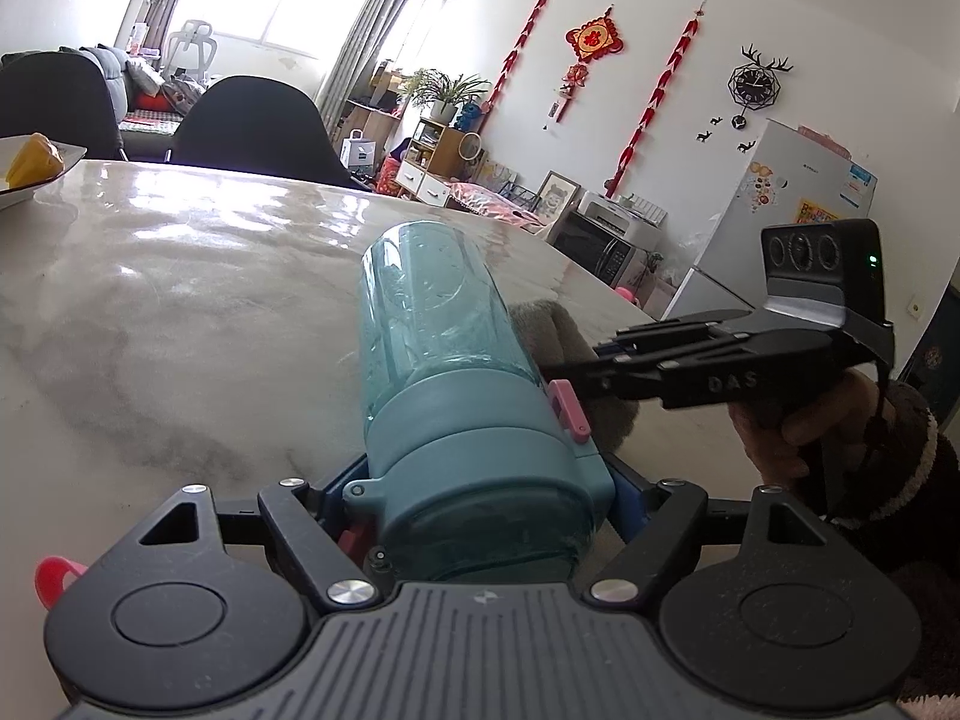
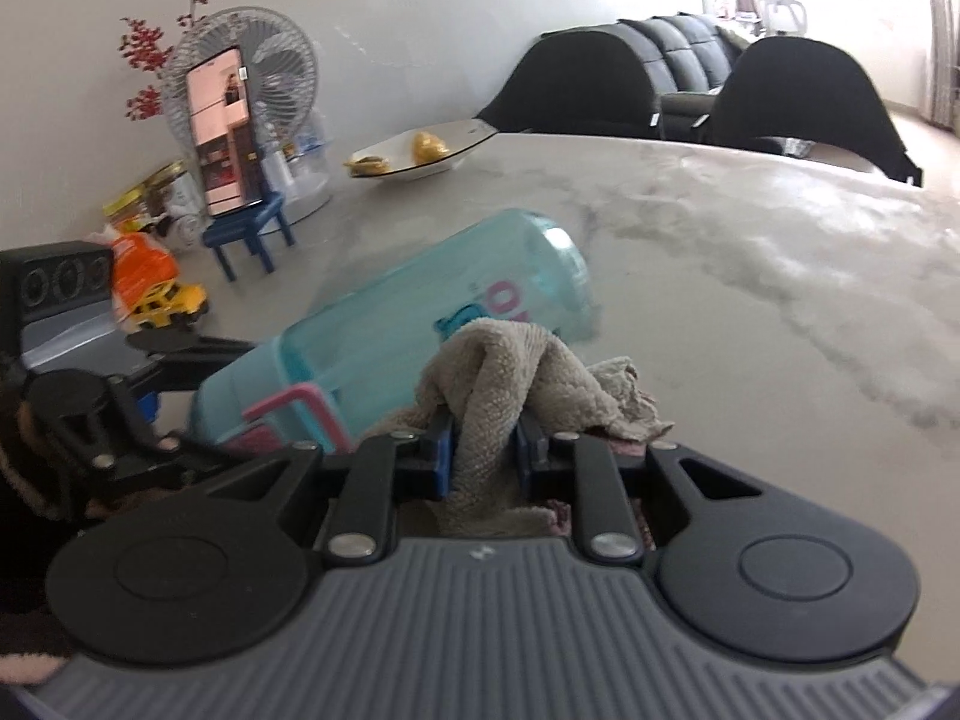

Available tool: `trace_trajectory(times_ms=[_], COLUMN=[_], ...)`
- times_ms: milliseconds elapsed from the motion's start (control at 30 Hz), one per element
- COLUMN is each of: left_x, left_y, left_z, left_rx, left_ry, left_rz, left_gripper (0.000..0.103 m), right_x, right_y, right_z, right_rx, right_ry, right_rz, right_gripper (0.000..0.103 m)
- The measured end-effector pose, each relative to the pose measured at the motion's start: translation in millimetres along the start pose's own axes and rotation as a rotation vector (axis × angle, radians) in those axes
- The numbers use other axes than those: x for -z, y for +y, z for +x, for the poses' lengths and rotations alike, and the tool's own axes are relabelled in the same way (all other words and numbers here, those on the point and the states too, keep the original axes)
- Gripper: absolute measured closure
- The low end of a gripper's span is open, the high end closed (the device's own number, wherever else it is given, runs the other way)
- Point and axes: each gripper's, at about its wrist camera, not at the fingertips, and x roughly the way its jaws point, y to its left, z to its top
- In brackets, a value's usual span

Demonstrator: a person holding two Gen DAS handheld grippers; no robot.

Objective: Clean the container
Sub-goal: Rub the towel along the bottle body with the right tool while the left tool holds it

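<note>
A see-through teal bottle (image 1: 432,324) with a teal lid (image 1: 480,462) and a pink strap lies tilted over the marble table (image 1: 180,276), base pointing away. My left gripper (image 1: 480,498) is shut on its lid end, one blue pad on each side. My right gripper (image 2: 485,450) is shut on a beige terry cloth (image 2: 510,378), which bunches up against the side of the bottle (image 2: 420,312) near its pink lettering. In the left wrist view the right gripper (image 1: 606,354) reaches in from the right, with the cloth (image 1: 552,330) behind the bottle.
A white dish (image 2: 420,156) with yellow fruit sits at the far side of the table. A fan (image 2: 240,72), a phone on a small blue stand (image 2: 225,132), a yellow toy truck (image 2: 165,303) and snack packs stand by the wall. Two black chairs (image 2: 798,96) line the far edge.
</note>
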Motion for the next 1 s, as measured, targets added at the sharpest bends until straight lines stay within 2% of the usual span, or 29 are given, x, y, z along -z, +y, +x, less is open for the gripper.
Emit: trace_trajectory(times_ms=[267,500,600,667,900,1000], left_x=[-3,-5,-5,-6,-6,-7], left_y=[-3,-7,-9,-9,-9,-10], left_z=[1,3,2,3,4,4], left_rx=[-0.006,-0.009,-0.008,-0.007,-0.004,-0.004], left_ry=[-0.002,-0.001,0.0,0.002,0.003,0.003], left_rz=[-0.008,-0.01,-0.009,-0.008,-0.009,-0.008], left_gripper=[0.022,0.022,0.022,0.022,0.022,0.022], right_x=[-8,-16,-16,-14,1,3], right_y=[-13,-23,-24,-19,10,15], right_z=[8,12,7,-2,-27,-24], right_rx=[0.025,0.126,0.141,0.123,-0.034,-0.056], right_ry=[-0.019,-0.056,-0.068,-0.075,-0.046,-0.025], right_rz=[0.033,0.035,0.046,0.037,-0.025,-0.041], right_gripper=[0.084,0.084,0.084,0.084,0.084,0.084])
